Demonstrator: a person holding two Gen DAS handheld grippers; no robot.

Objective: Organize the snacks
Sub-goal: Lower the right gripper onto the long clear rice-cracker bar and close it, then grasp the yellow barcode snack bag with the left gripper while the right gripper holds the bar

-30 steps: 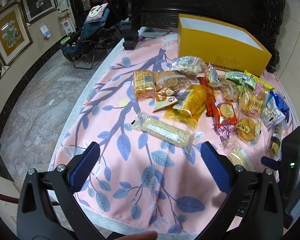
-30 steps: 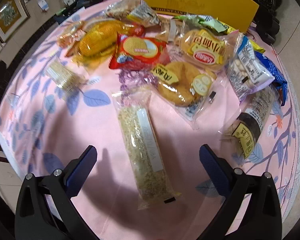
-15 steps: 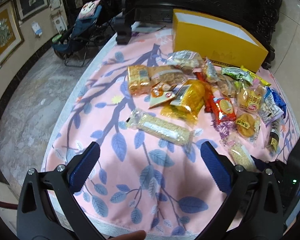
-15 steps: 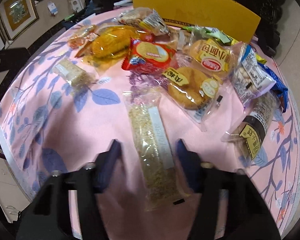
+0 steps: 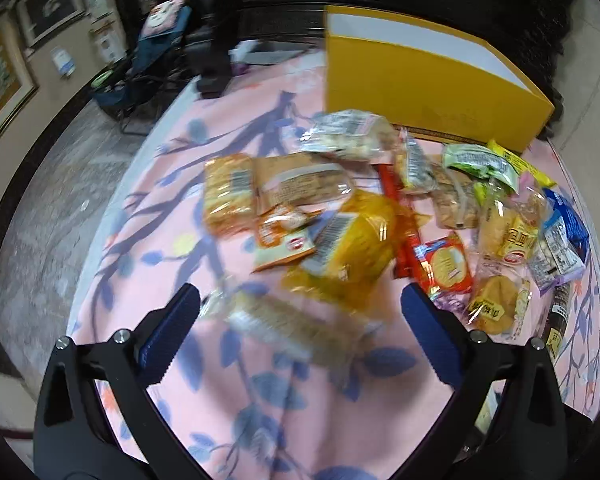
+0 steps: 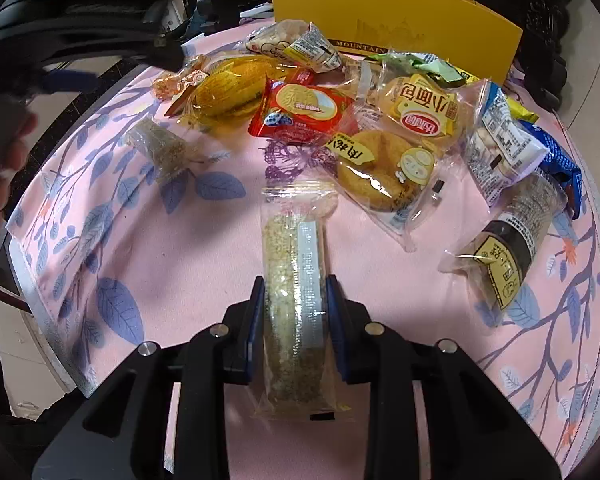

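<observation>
- The right gripper (image 6: 295, 320) points down at the pink cloth (image 6: 148, 264); its jaws are closing on a long clear-wrapped grain bar (image 6: 294, 312), and both blue pads press the sides of the bar near its near end.
- That bar lies lengthwise away from the gripper, its far end of crimped wrapper reaching toward the pile of snacks.
- The left gripper (image 5: 300, 332) hangs with its jaws wide apart and nothing gripped; a second grain bar (image 5: 284, 324), blurred, lies on the cloth between the two blue pads and untouched by them.
- To the right of the held bar lies a dark-banded roll with a yellow label (image 6: 508, 240), tilted, apart from the bar.
- Just beyond the bar's far end sit a round cake in a clear bag (image 6: 380, 172) and a red biscuit packet (image 6: 300, 114), the two just beside each other.
- Behind those: a yellow bread packet (image 6: 420, 112), a yellow corn-like bag (image 6: 228, 88) and a blue-and-white packet (image 6: 504, 152), all crowded and overlapping.
- At the far edge of the cloth stands a yellow box (image 5: 432, 88), open at the top, with the pile touching its front wall.
- Past the table on the left, a folding chair (image 5: 148, 60) stands on a marble floor below framed pictures (image 5: 0, 80).
</observation>
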